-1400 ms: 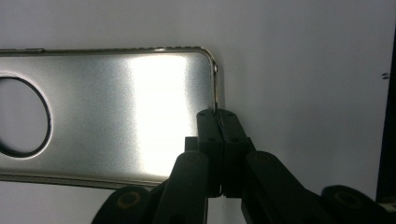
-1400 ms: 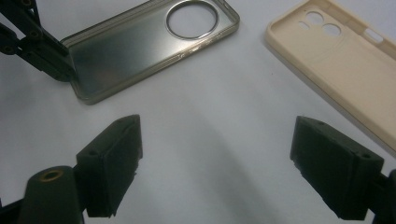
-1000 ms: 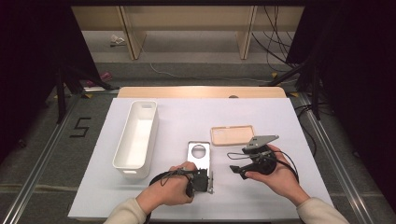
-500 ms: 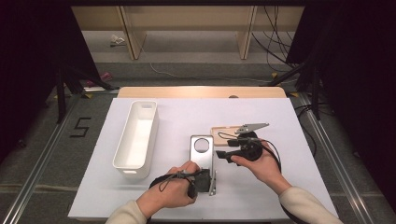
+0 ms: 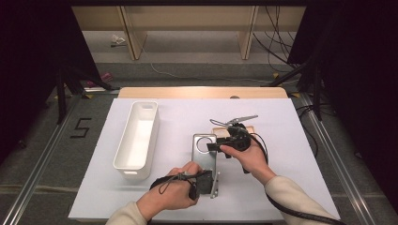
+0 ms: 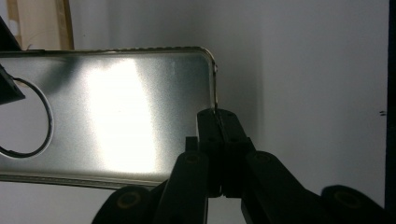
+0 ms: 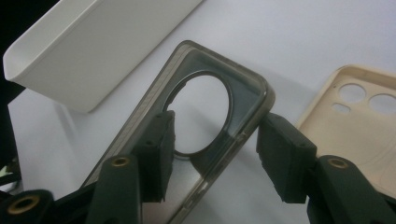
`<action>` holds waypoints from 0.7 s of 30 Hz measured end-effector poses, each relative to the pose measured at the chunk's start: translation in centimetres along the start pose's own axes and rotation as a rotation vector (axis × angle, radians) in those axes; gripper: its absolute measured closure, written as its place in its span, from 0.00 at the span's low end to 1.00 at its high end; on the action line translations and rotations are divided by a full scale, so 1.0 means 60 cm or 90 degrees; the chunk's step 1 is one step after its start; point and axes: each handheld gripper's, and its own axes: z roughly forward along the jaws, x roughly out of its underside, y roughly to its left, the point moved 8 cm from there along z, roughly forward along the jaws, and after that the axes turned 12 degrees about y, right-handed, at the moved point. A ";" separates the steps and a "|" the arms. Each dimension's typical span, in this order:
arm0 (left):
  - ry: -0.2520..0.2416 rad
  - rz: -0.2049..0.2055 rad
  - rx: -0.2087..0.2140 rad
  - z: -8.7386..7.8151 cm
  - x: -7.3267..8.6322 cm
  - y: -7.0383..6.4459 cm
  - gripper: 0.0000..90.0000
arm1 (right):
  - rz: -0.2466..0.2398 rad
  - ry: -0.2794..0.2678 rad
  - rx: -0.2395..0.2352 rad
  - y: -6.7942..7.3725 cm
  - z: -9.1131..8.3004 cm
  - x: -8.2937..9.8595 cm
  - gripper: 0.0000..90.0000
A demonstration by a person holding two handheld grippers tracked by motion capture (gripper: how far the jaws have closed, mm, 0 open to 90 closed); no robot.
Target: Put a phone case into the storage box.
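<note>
— Broadly, what is laid out, from the largest thing down?

— A white-covered table is seen from above, and on its left part a long white bin is set lengthwise, open side up. Near the middle a silver phone case with a large round cutout is held, and just beyond it a beige phone case is lain flat on the table.

— How is the silver case held?

— Its near end is pinched by the left gripper: in the left gripper view the jaws are pressed together on the case's thin edge, close to a rounded corner. The case's far end, the one with the round hole, is straddled by the right gripper. Its jaws are spread apart, one seen over the cutout and one just outside the case's outer edge; contact cannot be judged.

— And the hands?

— The left hand is wrapped round its gripper at the table's near edge, and the right hand is extended further forward.
</note>
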 end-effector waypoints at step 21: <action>-0.010 0.001 -0.016 0.006 -0.004 0.003 0.99 | 0.057 -0.058 -0.067 0.013 -0.026 -0.019 0.87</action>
